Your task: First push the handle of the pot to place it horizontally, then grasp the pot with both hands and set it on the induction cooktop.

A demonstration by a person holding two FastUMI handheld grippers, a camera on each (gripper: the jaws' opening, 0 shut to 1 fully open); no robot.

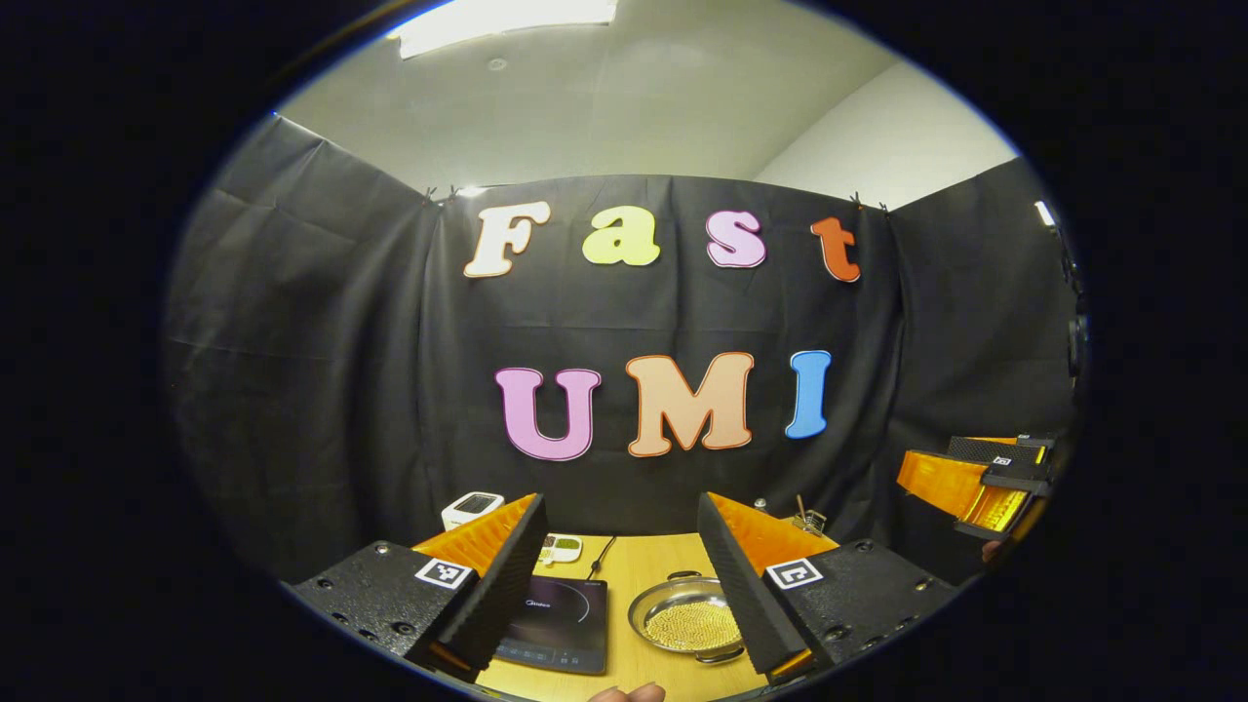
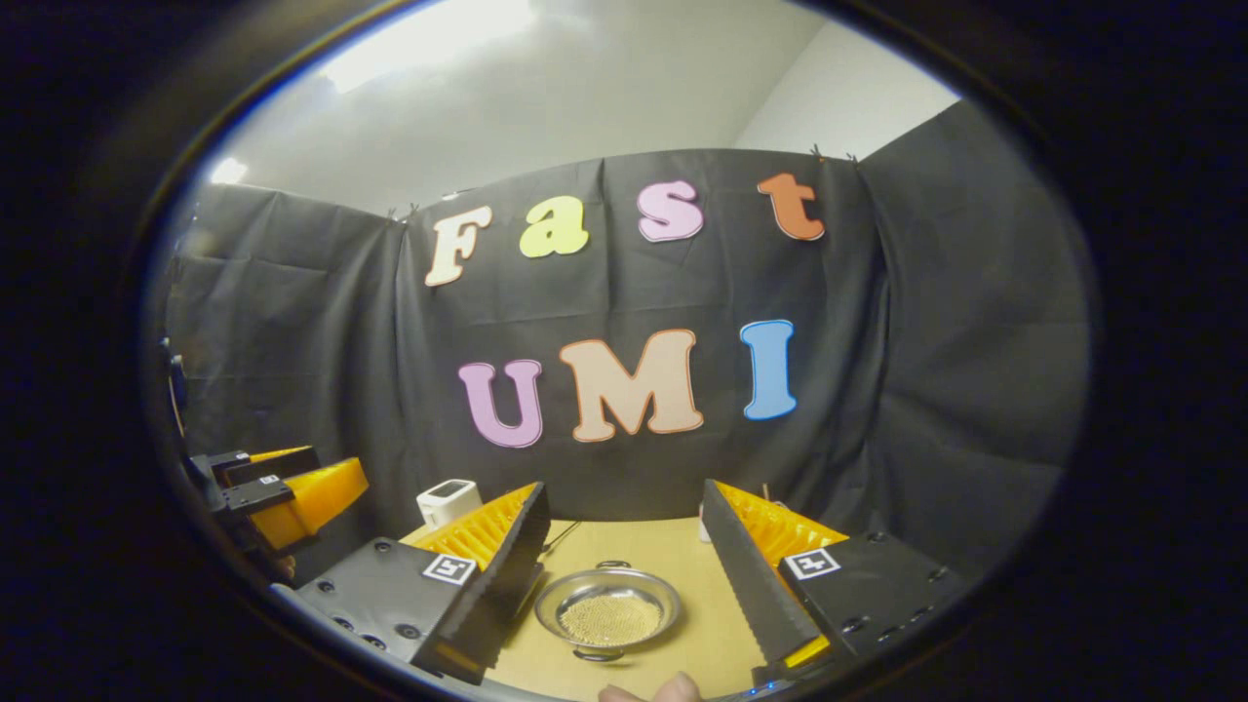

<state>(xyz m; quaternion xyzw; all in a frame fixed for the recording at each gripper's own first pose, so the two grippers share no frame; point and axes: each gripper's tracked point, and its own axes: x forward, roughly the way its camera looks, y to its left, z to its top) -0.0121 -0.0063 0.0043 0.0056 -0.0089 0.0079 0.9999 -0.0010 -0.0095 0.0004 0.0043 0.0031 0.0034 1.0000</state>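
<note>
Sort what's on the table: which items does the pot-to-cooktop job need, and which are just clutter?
Job:
pot, on the table, handles at near and far rim
induction cooktop, beside the pot
left gripper, open, above the table
right gripper, open, above the pot

Lying about:
white device, far left
small white tray behind the cooktop

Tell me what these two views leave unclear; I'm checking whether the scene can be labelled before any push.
- Induction cooktop: its left side is behind the left claw's finger in the left gripper view.
- Pot: its contents are too small to identify in the right gripper view.
- White device: its lower part is hidden by the right claw's finger.
- Small items at the table's far edge: too small to name.
</note>
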